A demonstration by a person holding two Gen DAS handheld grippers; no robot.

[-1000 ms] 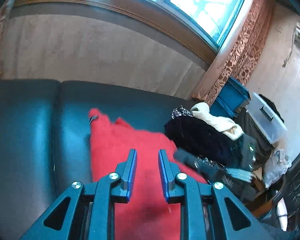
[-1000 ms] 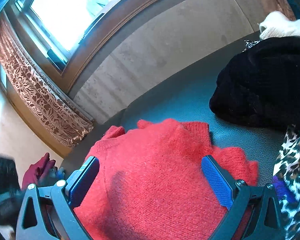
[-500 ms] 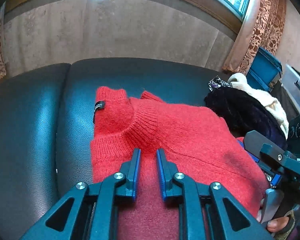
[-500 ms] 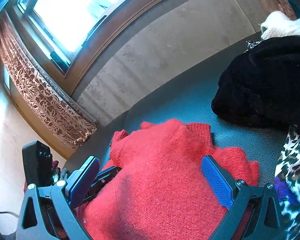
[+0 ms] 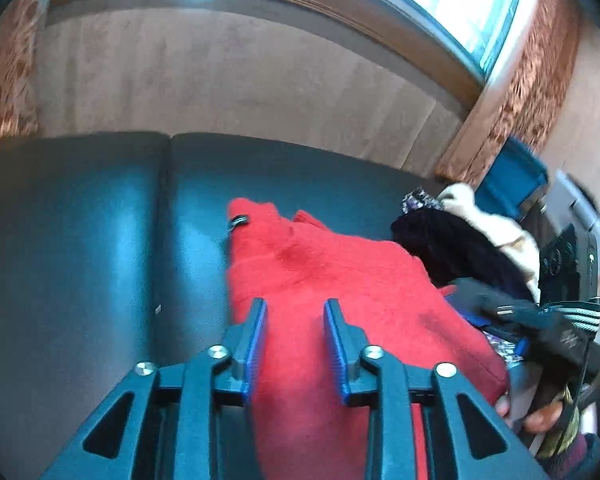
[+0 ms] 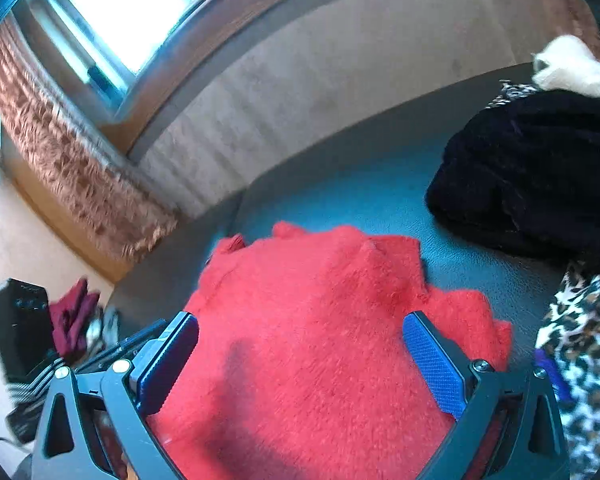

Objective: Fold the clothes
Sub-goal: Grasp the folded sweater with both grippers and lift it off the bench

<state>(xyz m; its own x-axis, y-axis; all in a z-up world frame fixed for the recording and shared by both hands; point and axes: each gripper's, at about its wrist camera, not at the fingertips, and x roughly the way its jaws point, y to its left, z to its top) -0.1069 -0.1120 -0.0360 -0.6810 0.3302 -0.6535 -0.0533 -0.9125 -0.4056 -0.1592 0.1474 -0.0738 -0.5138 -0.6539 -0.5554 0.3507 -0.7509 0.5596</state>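
Lying spread on the dark leather sofa (image 5: 100, 240), the red sweater (image 5: 340, 292) is the fixed point here, its collar end toward the backrest and a small dark label (image 5: 239, 222) at the neck edge.

The left gripper (image 5: 296, 320) hangs over the near part of the sweater, close to its left edge. Its jaws have just been opening and now stand partly apart; red knit shows in the gap, but the blue pads do not press on it as far as the blurred left wrist view lets me judge.

The right gripper (image 6: 300, 344) sits over the sweater's nearer middle with its jaws spread wide, red fabric lying below and between them, not pinched.

To the right of the sweater, on the same seat, lies a black fuzzy garment (image 6: 532, 184), with a cream knit piece (image 6: 572, 68) behind it toward the backrest. A leopard-print cloth (image 6: 576, 340) sits just beside the sweater's right corner.

Off the sweater's left side, past the sofa's end, a maroon cloth (image 6: 70, 316) lies low by a patterned curtain (image 6: 72, 168). Above the backrest behind the sweater, a bright window (image 6: 140, 8) fills the upper wall.

In the left wrist view, fingertips (image 5: 544, 416) of a hand show at the sweater's lower right.
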